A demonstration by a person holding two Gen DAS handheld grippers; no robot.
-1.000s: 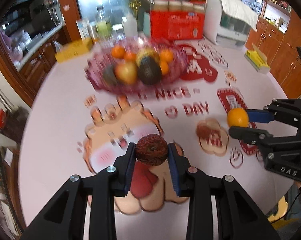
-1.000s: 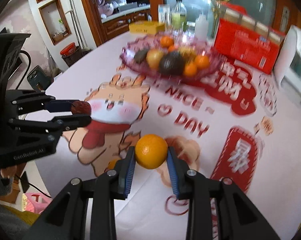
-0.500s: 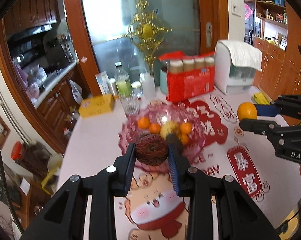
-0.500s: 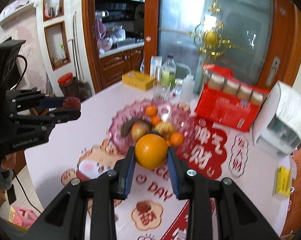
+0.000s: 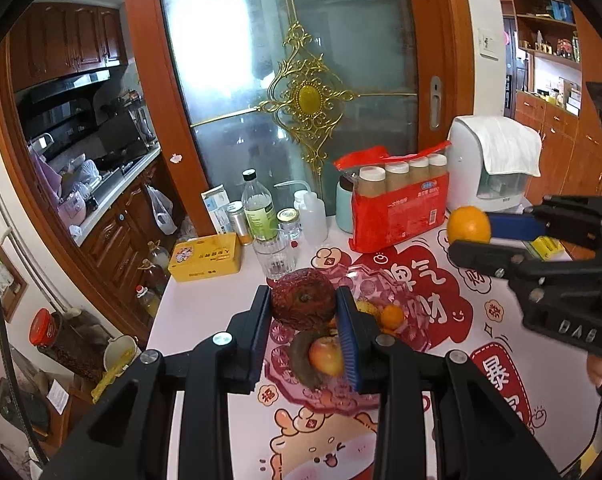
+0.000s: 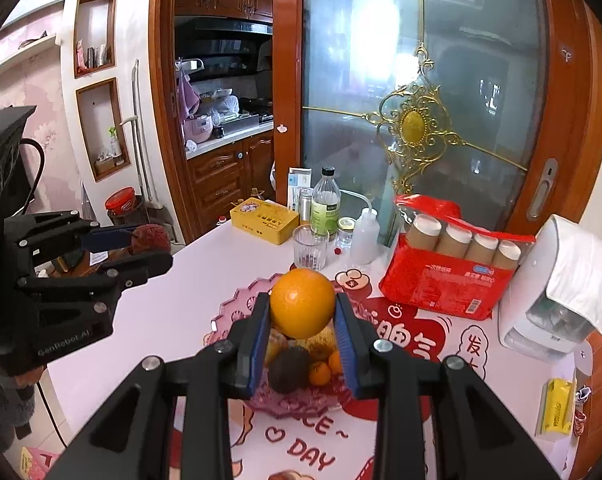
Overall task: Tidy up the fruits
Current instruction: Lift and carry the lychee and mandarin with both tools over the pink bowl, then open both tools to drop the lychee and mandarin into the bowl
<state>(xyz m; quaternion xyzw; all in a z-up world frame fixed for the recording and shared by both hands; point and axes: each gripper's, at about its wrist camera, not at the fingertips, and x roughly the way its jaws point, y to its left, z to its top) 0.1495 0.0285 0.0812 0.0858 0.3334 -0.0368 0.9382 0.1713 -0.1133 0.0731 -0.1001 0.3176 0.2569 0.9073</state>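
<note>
Now carrying: left gripper (image 5: 304, 312) pinches dark red fruit (image 5: 303, 299), right gripper (image 6: 302, 322) pinches orange (image 6: 302, 303); next, lower both into pink bowl (image 6: 237, 312).

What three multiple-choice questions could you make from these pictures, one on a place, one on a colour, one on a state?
1. Where is the fruit bowl?
A. on the table, below both grippers
B. on the kitchen counter
C. on the floor

2. What colour is the box beside the glass?
A. green
B. yellow
C. blue

3. What is the right gripper doing?
A. standing open and empty
B. clamping a bottle
C. clamping an orange

Key: 1 A, the bowl shows under the fingers in both views. 2 B, its lid and sides are yellow. 3 C, both pads press the orange's sides.
</note>
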